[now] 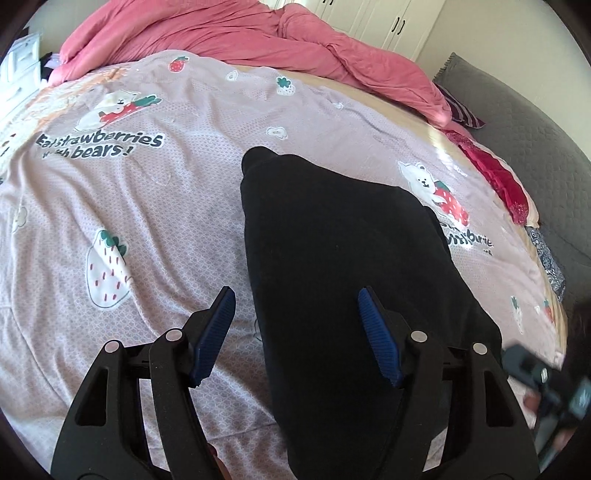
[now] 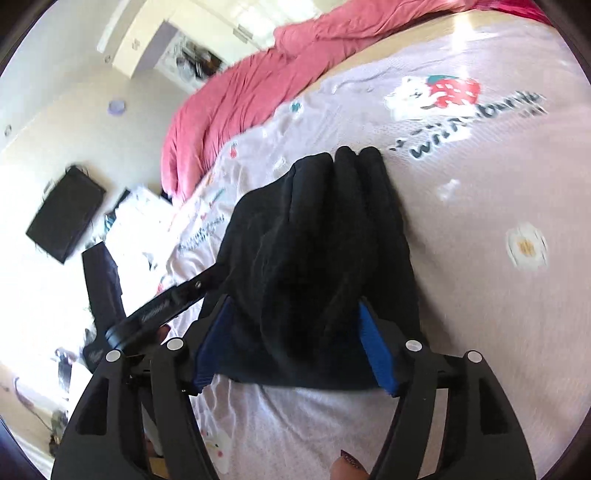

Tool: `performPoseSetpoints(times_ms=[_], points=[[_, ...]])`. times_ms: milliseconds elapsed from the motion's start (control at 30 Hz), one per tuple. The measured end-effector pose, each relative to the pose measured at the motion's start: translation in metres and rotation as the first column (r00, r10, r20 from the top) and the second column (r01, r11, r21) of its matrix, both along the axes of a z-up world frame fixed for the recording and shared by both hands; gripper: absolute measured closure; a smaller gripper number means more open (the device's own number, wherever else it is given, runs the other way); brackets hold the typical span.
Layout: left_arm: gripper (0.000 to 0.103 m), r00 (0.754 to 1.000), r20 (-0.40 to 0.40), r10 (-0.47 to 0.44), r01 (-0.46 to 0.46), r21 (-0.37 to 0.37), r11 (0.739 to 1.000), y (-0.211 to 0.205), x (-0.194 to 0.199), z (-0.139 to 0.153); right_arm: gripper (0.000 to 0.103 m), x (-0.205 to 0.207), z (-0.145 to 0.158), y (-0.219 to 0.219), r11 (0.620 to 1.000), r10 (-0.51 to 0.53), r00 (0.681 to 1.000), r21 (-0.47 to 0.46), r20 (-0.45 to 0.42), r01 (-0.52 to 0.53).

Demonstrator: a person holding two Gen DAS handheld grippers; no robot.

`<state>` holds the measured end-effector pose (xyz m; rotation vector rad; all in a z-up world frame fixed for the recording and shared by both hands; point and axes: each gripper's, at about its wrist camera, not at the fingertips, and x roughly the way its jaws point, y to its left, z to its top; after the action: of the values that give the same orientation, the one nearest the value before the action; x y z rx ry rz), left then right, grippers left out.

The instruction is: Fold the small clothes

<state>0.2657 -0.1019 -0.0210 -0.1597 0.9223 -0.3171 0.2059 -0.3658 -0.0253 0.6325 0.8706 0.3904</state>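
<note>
While both sets of jaws stand apart, a black garment [image 1: 343,266] lies folded on a pale pink bedsheet [image 1: 147,206], a long, soft slab of matte, slightly fuzzy cloth. In the left wrist view it runs from 6 o'clock up to just past centre, narrowing to a rounded tip at 12 o'clock of its own outline. The left gripper [image 1: 295,332] has its jaws spread wide; its ribbed blue pads [image 1: 218,332] press on nothing, the left one over bare sheet and the right one over the cloth's dark surface. At 4 o'clock the right gripper [image 1: 546,380] shows only as a blurred dark shape.

In the right wrist view the garment [image 2: 314,258] fills the middle, its far end bunched into three rounded folds at 12 o'clock. The right gripper [image 2: 295,339] is open too: the cloth's near edge lies between the blue pads [image 2: 376,350], yet whether they touch it I cannot tell. The left gripper's black arm [image 2: 166,306] slants in at 9 o'clock.

The sheet has a fine woven lattice texture, printed with strawberries, white bears and dark lettering. A rumpled coral-pink duvet [image 1: 229,33] is heaped along the far side at 12 o'clock, and a grey quilted headboard [image 1: 524,122] curves along 2 o'clock.
</note>
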Motion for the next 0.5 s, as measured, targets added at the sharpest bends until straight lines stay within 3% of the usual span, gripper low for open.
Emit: performPoseSetpoints(times_ms=[67, 267, 433, 500], points=[[0.042, 1.000, 0.002, -0.006, 0.006, -0.001, 1.000, 0.001, -0.001, 0.000, 0.035, 0.015, 0.000, 0.003, 0.999, 0.045, 0.999, -0.022, -0.025, -0.045], [0.042, 1.000, 0.008, -0.023, 0.023, -0.002, 1.000, 0.004, -0.003, 0.000, 0.035, 0.053, -0.015, 0.007, 0.993, 0.107, 0.990, 0.051, -0.090, -0.102], [0.040, 1.000, 0.006, -0.028, 0.028, -0.020, 0.999, 0.009, -0.006, -0.001, 0.036, 0.039, -0.012, -0.002, 0.996, 0.073, 0.992, 0.066, -0.099, -0.067], [0.040, 0.999, 0.009, -0.032, 0.032, -0.025, 0.999, 0.013, -0.008, -0.001, 0.036, 0.029, -0.011, -0.002, 0.998, 0.055, 0.993, 0.009, -0.105, -0.054]])
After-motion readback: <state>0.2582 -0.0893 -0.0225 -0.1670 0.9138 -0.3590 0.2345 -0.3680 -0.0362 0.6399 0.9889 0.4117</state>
